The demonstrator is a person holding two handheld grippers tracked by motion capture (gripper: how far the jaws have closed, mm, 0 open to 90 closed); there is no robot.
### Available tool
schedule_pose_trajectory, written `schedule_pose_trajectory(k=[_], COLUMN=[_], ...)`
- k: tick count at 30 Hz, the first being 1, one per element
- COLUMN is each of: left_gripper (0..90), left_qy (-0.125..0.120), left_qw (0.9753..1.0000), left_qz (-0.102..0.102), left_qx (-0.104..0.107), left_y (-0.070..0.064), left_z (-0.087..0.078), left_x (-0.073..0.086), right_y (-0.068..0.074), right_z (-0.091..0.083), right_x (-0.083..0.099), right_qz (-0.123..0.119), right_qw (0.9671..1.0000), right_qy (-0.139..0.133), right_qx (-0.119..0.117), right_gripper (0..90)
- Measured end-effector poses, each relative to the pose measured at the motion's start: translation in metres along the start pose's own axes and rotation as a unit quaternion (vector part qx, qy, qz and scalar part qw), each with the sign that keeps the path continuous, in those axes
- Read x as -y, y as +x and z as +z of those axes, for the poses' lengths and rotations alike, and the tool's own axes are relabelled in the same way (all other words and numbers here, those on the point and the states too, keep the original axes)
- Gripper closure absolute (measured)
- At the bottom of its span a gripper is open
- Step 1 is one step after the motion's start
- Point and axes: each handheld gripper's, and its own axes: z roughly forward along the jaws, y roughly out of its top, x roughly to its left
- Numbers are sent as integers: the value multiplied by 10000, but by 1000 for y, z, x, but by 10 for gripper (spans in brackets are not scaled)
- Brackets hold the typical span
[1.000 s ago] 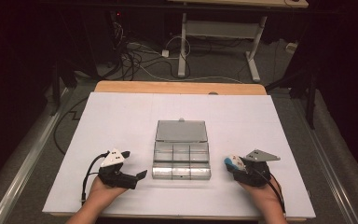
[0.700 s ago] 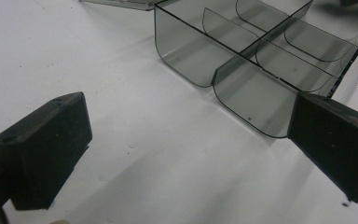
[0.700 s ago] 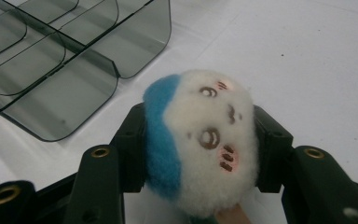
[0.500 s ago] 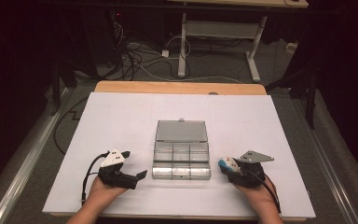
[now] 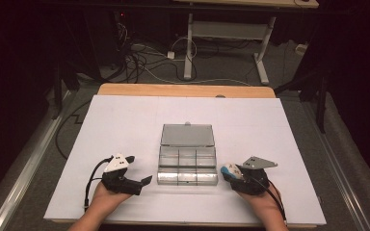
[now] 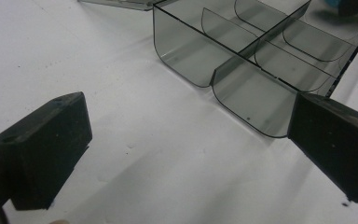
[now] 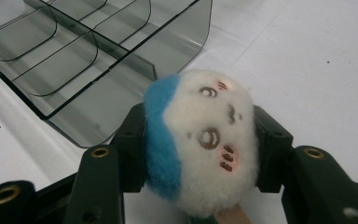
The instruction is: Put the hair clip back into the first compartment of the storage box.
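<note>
High view: toy held beside the open box

Your right gripper (image 5: 227, 172) clamps the plush toy (image 7: 200, 140) just off the box (image 5: 188, 163) at its right front corner; your left gripper (image 5: 142, 182) sits released on the table (image 5: 125, 120). The soft toy could catch a divider or nudge the light box as you drop it. Since a second ago, your right gripper has edged toward the box.

Plush toy (image 7: 200, 144) sides hidden by the right gripper (image 7: 200, 154) pads; its bottom cut off by the frame edge. In the high view, toy (image 5: 230, 170) too small to read its face. Compartment box (image 6: 256, 56) cut off at top and right in left gripper view, far corner behind the jaw. Box contents can't tell through smoky walls.
</note>
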Motion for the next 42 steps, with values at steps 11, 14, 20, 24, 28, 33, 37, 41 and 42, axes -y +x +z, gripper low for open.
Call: schedule_pose_trajectory(k=[11,14,20,24,28,33,37,41,42], left_gripper=[0,0,0,0,0,0,0,0,0], left_qy=[-1,0,2,1,-3,-3,-3,3,1], left_qw=[10000,10000,10000,10000,10000,10000,10000,10000,10000], left_qz=[13,9,1,6,26,43,45,50,45], left_qx=[18,3,-32,-22,-3,-1,-2,2,3], left_y=[-1,-1,-1,-1,-1,-1,-1,-1,-1], left_z=[0,0,0,0,0,0,0,0,0], left_x=[0,0,0,0,0,0,0,0,0], right_y=[-1,-1,-1,-2,-2,-2,1,5,5], right_z=[0,-2,-4,-6,-10,-16,-21,-23,-22], right_x=[0,-1,-2,-2,-4,-9,-13,-19,-20], right_qz=[82,66,49,58,57,49,3,-66,-91], right_qw=[10000,10000,9999,9999,9999,9997,9995,9992,9992], right_qy=[-9,-34,-86,-95,-144,-254,-318,-385,-392], right_qx=[-11,0,24,-7,-34,-15,-20,-64,-82], right_gripper=[499,499,498,498,497,497,497,497,497])
